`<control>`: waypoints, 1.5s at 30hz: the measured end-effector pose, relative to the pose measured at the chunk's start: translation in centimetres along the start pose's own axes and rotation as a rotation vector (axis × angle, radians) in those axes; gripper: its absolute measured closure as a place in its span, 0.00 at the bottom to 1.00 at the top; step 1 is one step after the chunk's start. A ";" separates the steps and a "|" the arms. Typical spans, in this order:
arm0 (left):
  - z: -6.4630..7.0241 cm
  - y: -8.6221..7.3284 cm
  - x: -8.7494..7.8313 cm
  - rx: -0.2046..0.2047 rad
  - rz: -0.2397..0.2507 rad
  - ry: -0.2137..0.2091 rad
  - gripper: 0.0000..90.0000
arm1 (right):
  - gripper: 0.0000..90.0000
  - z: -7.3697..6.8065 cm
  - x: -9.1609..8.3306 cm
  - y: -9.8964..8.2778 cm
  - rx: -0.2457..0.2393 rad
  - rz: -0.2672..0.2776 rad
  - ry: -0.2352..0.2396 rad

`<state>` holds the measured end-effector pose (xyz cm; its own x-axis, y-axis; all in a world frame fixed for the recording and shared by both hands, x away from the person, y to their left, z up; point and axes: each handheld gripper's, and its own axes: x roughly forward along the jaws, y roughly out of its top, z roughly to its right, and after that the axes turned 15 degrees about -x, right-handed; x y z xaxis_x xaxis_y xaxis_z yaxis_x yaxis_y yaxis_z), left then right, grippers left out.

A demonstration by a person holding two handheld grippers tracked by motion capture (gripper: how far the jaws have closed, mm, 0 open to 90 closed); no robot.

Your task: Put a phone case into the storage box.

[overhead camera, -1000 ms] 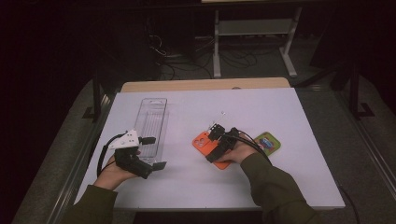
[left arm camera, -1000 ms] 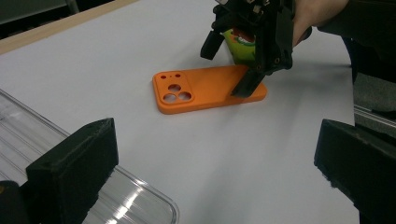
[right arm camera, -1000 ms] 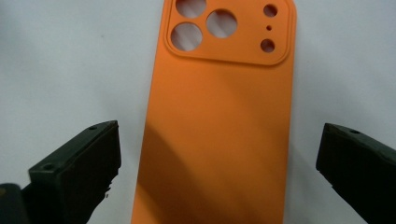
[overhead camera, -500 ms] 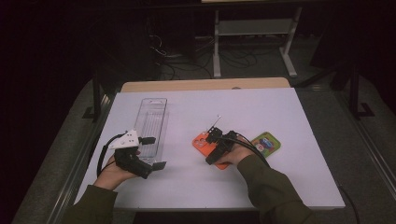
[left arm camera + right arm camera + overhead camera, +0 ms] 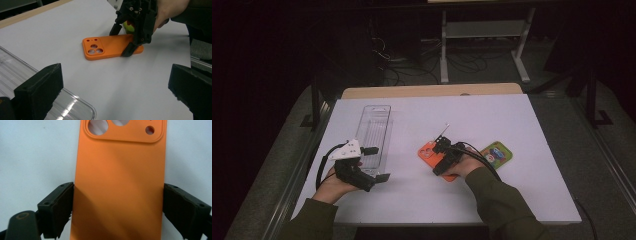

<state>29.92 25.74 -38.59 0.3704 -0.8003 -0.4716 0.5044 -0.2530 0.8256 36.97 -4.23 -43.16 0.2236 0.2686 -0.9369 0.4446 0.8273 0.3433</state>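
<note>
— What did you see from where you stood?

— A white table (image 5: 522, 195), with a long clear plastic tray (image 5: 374, 134) lying on its left part, the long way pointing off from the person. Both forearms came in from the near edge, in dark green sleeves.

— And the phone case?

— The orange phone case (image 5: 428, 152) lay flat on the table, right of the tray and well apart from it, its back up and the camera cut-outs at the far end. Just beside it, farther right, lay a second case with a green rim and a coloured picture (image 5: 497, 153).

— What was the right hand doing?

— The right gripper (image 5: 443, 161) stood over the near half of the orange case, one jaw on each long side. Its jaws had just been closing, with the case between them. In the right gripper view the left jaw sat right at the case's edge and the right jaw looked to touch the other edge, but I could not tell whether they pressed on it. The case was flat on the table.

— And the left?

— The left gripper (image 5: 377, 163) rested at the near end of the tray, jaws spread wide with nothing between them, pointed across toward the orange case.
</note>
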 end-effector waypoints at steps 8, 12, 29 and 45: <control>0.1 0.0 0.0 -0.006 0.001 -0.003 0.00 | 0.17 0.0 -0.1 0.0 0.018 -0.001 0.002; -0.1 0.0 -0.1 0.003 -0.002 -0.001 0.00 | 0.17 0.2 -0.2 0.0 0.030 0.003 0.013; -0.2 -0.1 0.5 0.004 -0.029 0.019 0.00 | 0.17 2.2 -4.4 -2.1 -0.049 0.084 0.020; 0.7 1.7 2.4 0.017 -0.081 0.003 0.00 | 0.17 4.7 -6.6 -4.3 -0.143 0.124 0.069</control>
<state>31.11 22.98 -38.05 0.3316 -0.7749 -0.5381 0.5196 -0.3261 0.7898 37.63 -11.90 -38.17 0.2073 0.4020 -0.8919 0.2888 0.8459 0.4484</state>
